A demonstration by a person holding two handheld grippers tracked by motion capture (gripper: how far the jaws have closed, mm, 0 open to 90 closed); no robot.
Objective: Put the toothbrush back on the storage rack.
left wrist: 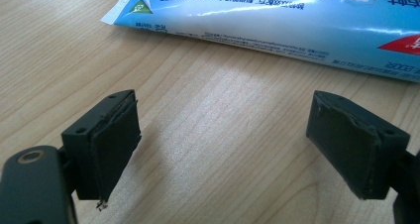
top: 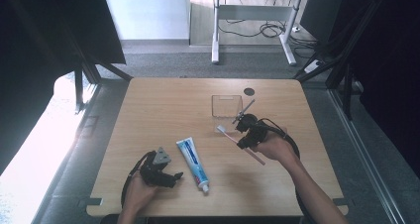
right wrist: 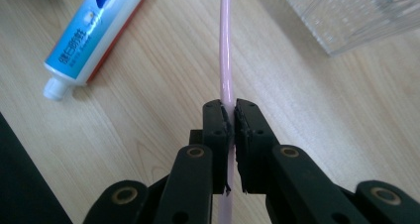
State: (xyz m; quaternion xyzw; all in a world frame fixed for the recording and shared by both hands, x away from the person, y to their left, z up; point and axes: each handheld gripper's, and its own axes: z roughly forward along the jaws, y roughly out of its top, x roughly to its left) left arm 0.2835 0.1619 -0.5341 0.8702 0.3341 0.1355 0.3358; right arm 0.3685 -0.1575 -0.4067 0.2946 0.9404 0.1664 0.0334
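The right gripper (right wrist: 232, 117) has its two black jaws pressed tight on a thin pink plastic toothbrush (right wrist: 226, 50). They pinch it partway along the handle. In the high view the right gripper (top: 246, 133) is held over the right half of the light wooden table (top: 148, 115), and the toothbrush (top: 233, 137) sticks out of it on both sides. The white brush head points toward the middle of the table. The other end of the handle runs back under the hand toward the near edge.

A clear square plastic box (top: 227, 105) stands just past the right gripper, close to the far edge of the table. A small dark round hole (top: 248, 91) sits in the tabletop near that far edge too.

The left gripper (left wrist: 223, 149) has its jaws spread wide apart with only bare wood between them. In the high view it (top: 174, 177) rests by the near edge, on the left side. A blue and white toothpaste tube (top: 193, 163) lies flat just beside it, with its white cap pointing at the near edge.
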